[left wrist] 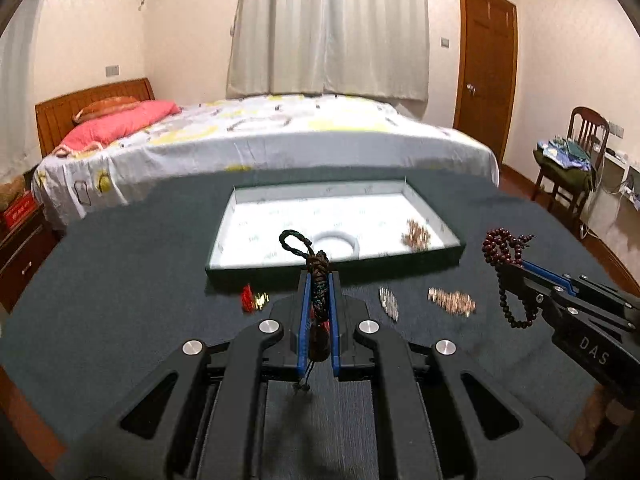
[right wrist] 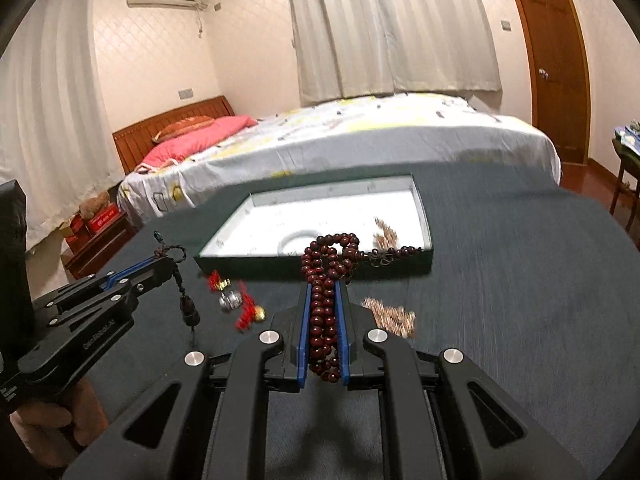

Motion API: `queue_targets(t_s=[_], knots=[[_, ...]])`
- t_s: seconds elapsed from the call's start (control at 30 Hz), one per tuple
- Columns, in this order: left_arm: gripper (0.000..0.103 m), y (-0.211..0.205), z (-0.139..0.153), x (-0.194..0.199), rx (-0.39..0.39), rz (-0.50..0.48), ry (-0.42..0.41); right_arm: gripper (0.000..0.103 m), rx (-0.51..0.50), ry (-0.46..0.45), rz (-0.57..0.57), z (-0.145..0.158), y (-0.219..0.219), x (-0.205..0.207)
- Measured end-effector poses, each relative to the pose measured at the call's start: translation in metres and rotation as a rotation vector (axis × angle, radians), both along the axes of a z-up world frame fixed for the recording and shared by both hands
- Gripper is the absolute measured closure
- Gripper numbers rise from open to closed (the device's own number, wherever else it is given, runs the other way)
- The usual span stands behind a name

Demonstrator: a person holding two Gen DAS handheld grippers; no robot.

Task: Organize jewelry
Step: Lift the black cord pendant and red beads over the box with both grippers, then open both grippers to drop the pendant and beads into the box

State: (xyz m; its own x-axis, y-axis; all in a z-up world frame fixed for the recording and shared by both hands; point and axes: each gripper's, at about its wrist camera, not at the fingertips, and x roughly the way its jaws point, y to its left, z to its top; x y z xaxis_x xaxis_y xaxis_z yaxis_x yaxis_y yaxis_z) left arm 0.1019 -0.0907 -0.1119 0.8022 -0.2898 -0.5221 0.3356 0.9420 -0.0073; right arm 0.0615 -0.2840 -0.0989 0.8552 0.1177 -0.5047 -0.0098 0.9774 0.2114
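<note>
Left jaws: left gripper [left wrist: 319,280] clamped on dark braided cord bracelet [left wrist: 319,276], raised above dark grey table cloth [left wrist: 120,280].
Right jaws: right gripper [right wrist: 324,284] clamped on dark red wooden bead strand [right wrist: 325,280], also raised.
Tray: shallow white-lined rectangular box [left wrist: 240,216] beyond both grippers, containing white ring [left wrist: 336,242] and copper chain [left wrist: 416,234].
Loose items: red-and-gold charm [left wrist: 252,299], silver piece [left wrist: 389,302], copper bead pile [left wrist: 452,300] on cloth, near the box's front wall.

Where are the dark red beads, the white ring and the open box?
dark red beads [right wrist: 324,312]: right wrist view, on the strand between the fingers.
white ring [left wrist: 335,242]: left wrist view, on its front rim.
open box [left wrist: 332,270]: left wrist view, on its near wall.
</note>
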Motion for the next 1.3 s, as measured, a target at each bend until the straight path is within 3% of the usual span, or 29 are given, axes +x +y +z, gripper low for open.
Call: queue_targets(t_s=[0.33,0.67,0.77,1.03,1.3], knots=[[0.094,-0.003,0.037,0.044,-0.022,0.008,-0.111,0.091,0.005,-0.077,0.016,0.028,0.001,0.051],[0.094,-0.012,0.034,0.117,-0.032,0.03,-0.139,0.091,0.003,-0.1,0.002,0.025,0.002,0.118],[0.094,-0.02,0.017,0.14,-0.015,0.026,-0.11,0.091,0.002,-0.062,0.001,0.008,0.003,0.139],[0.094,-0.025,-0.046,0.194,0.035,0.036,0.087,0.091,0.007,0.132,-0.005,-0.049,0.005,0.181],[0.094,-0.021,-0.073,0.214,0.064,0.04,0.197,0.091,0.008,0.26,-0.021,-0.076,0.001,0.194]])
